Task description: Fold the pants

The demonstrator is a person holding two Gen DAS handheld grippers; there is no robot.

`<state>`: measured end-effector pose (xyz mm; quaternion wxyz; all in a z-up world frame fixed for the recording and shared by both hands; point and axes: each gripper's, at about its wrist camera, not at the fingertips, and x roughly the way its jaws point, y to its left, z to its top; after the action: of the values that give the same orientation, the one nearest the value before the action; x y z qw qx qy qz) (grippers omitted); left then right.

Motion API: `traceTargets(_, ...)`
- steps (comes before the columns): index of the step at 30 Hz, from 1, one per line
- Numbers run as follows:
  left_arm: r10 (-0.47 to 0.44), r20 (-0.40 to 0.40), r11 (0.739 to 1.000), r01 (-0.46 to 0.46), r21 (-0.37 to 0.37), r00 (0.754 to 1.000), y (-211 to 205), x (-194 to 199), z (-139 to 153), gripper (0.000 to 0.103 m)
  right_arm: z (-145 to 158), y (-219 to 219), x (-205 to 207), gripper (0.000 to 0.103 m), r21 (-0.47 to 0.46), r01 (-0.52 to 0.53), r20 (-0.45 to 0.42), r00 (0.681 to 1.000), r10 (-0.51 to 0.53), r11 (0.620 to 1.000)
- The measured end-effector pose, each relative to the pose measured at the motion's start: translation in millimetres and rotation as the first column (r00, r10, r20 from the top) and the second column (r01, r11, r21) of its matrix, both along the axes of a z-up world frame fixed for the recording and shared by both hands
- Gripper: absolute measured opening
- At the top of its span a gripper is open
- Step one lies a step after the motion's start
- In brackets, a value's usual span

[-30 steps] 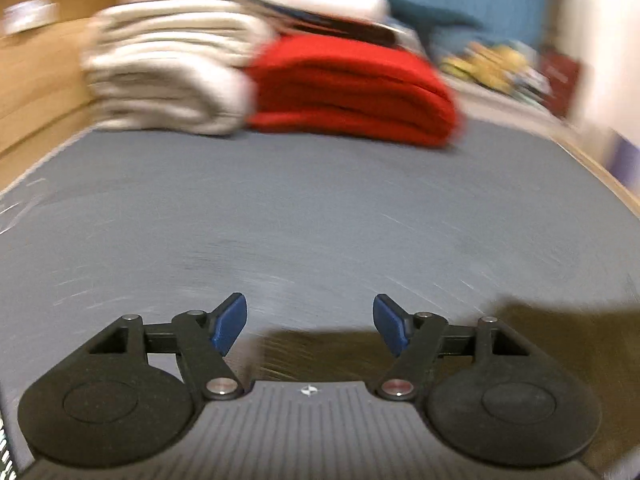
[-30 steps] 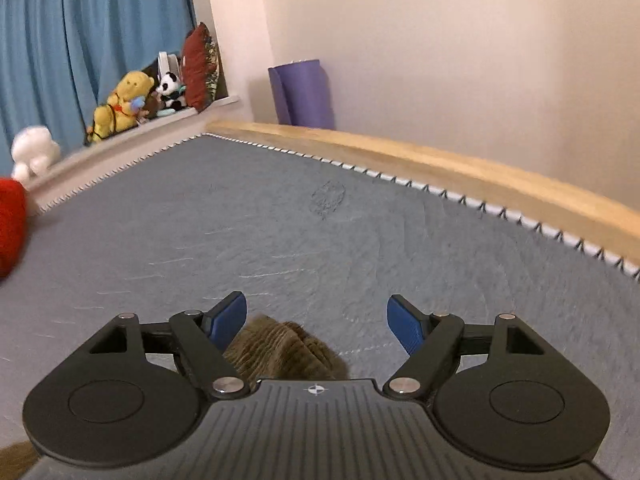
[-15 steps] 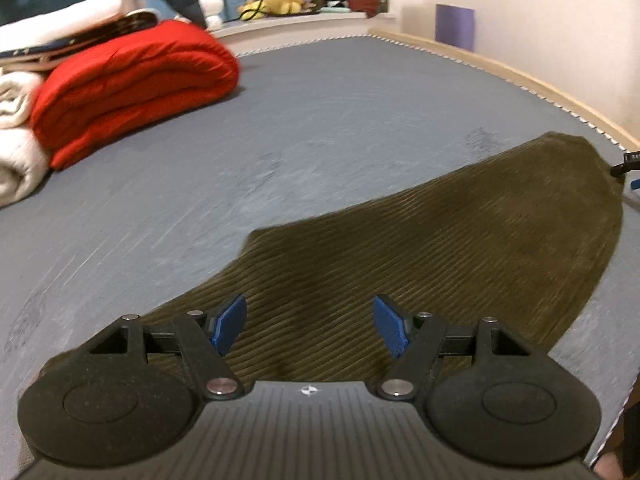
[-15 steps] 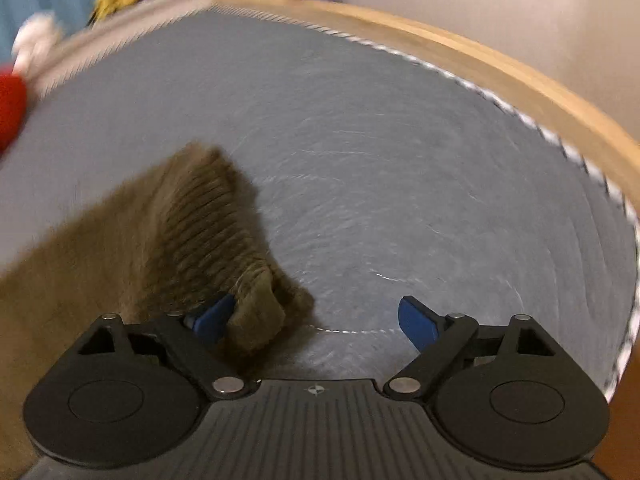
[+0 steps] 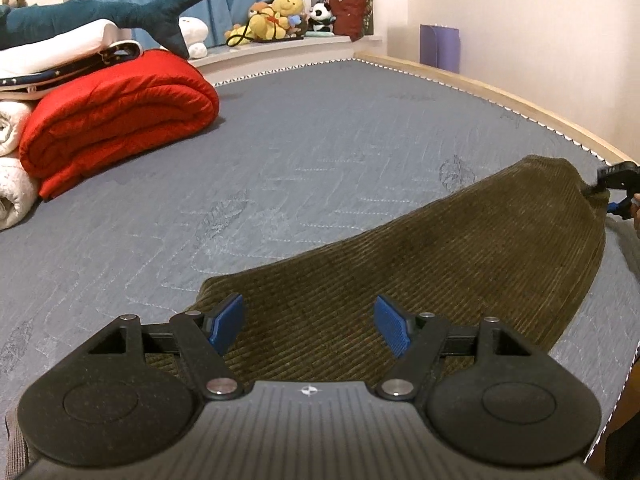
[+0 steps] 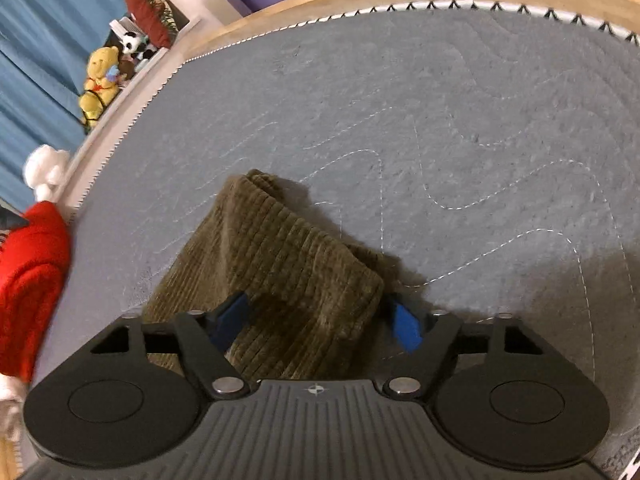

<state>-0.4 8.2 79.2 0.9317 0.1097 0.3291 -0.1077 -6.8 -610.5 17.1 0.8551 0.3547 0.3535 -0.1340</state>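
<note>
Olive corduroy pants (image 5: 440, 256) lie flat on the grey mattress (image 5: 320, 152), running from my left gripper to the right edge. My left gripper (image 5: 308, 326) is open, just above the near end of the pants. My right gripper (image 6: 318, 322) is open, its fingers either side of the raised far end of the pants (image 6: 288, 248). The right gripper also shows in the left wrist view (image 5: 618, 188) at that end.
A red folded quilt (image 5: 116, 112) and white rolled blankets (image 5: 12, 196) sit at the left with a plush shark (image 5: 100, 16) on top. Soft toys (image 5: 280, 16) line the far ledge. A wooden bed frame (image 5: 520, 96) runs along the right.
My left gripper has swung right from the blankets to the pants and steadied. My right gripper has tilted down and moved over the pants' end, which now lies between its fingers.
</note>
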Motion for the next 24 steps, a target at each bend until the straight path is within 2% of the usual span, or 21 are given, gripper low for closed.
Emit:
traceTargets(1, 0.004, 0.005, 1.000, -0.004, -0.001, 1.000, 1, -1, 1, 0.077, 0, 2, -1, 0.031, -0.013, 0.031, -0.009, 0.999, -0.031, 0.999)
traceTargets(2, 0.012, 0.008, 1.000, -0.012, -0.004, 1.000, 4, -1, 2, 0.077, -2, 1, -2, 0.022, 0.006, 0.062, -0.012, 0.998, -0.062, 0.998)
traceTargets(3, 0.023, 0.010, 1.000, -0.023, -0.010, 1.000, 6, 0, 3, 0.077, -6, -3, -5, 0.021, 0.073, 0.098, -0.004, 0.995, -0.098, 0.993)
traceTargets(5, 0.054, 0.014, 0.998, -0.054, -0.029, 0.998, 14, 2, 6, 0.077, -7, -4, -8, 0.019, 0.117, 0.161, -0.008, 0.987, -0.162, 0.980)
traceTargets(8, 0.108, 0.016, 0.992, -0.107, -0.070, 0.994, 26, 5, 11, 0.077, 11, 13, -11, 0.017, 0.059, 0.236, -0.010, 0.972, -0.236, 0.970)
traceTargets(10, 0.149, 0.017, 0.985, -0.146, -0.097, 0.989, 34, 6, 15, 0.077, 36, 37, -14, 0.017, -0.022, 0.251, 0.037, 0.967, -0.250, 0.968)
traceTargets(12, 0.185, 0.018, 0.976, -0.181, -0.120, 0.983, 41, 8, 19, 0.077, 66, 72, -18, 0.016, -0.092, 0.219, 0.113, 0.971, -0.208, 0.971)
traceTargets(14, 0.217, 0.018, 0.967, -0.212, -0.143, 0.976, 48, 8, 23, 0.077, 96, 122, -24, 0.016, -0.175, 0.130, 0.205, 0.974, -0.093, 0.976)
traceTargets(16, 0.237, 0.013, 0.960, -0.232, -0.157, 0.971, 54, 8, 26, 0.077, 119, 186, -32, 0.016, -0.257, -0.018, 0.280, 0.955, 0.093, 0.966)
traceTargets(17, 0.245, 0.008, 0.957, -0.241, -0.164, 0.969, 57, 8, 26, 0.077, 125, 225, -38, 0.016, -0.311, -0.113, 0.301, 0.930, 0.210, 0.944)
traceTargets(18, 0.248, 0.002, 0.955, -0.244, -0.169, 0.969, 59, 9, 27, 0.077, 126, 259, -44, 0.018, -0.359, -0.212, 0.302, 0.895, 0.328, 0.909)
traceTargets(19, 0.250, -0.006, 0.953, -0.247, -0.173, 0.968, 61, 9, 26, 0.077, 121, 299, -49, 0.025, -0.405, -0.360, 0.273, 0.829, 0.488, 0.840)
traceTargets(20, 0.250, -0.015, 0.952, -0.249, -0.176, 0.968, 63, 10, 26, 0.077, 111, 337, -52, 0.032, -0.427, -0.526, 0.211, 0.733, 0.647, 0.735)
traceTargets(21, 0.249, -0.027, 0.952, -0.250, -0.179, 0.968, 65, 11, 25, 0.079, 96, 372, -55, 0.046, -0.395, -0.695, 0.132, 0.604, 0.786, 0.600)
traceTargets(22, 0.248, -0.039, 0.951, -0.251, -0.181, 0.968, 67, 12, 24, 0.080, 81, 396, -58, 0.055, -0.323, -0.809, 0.074, 0.496, 0.865, 0.491)
traceTargets(23, 0.248, -0.051, 0.950, -0.253, -0.184, 0.967, 69, 13, 23, 0.080, 63, 417, -62, 0.058, -0.215, -0.899, 0.018, 0.386, 0.922, 0.381)
traceTargets(24, 0.248, -0.061, 0.948, -0.255, -0.188, 0.967, 71, 14, 22, 0.080, 50, 430, -66, 0.062, -0.137, -0.941, -0.023, 0.316, 0.948, 0.310)
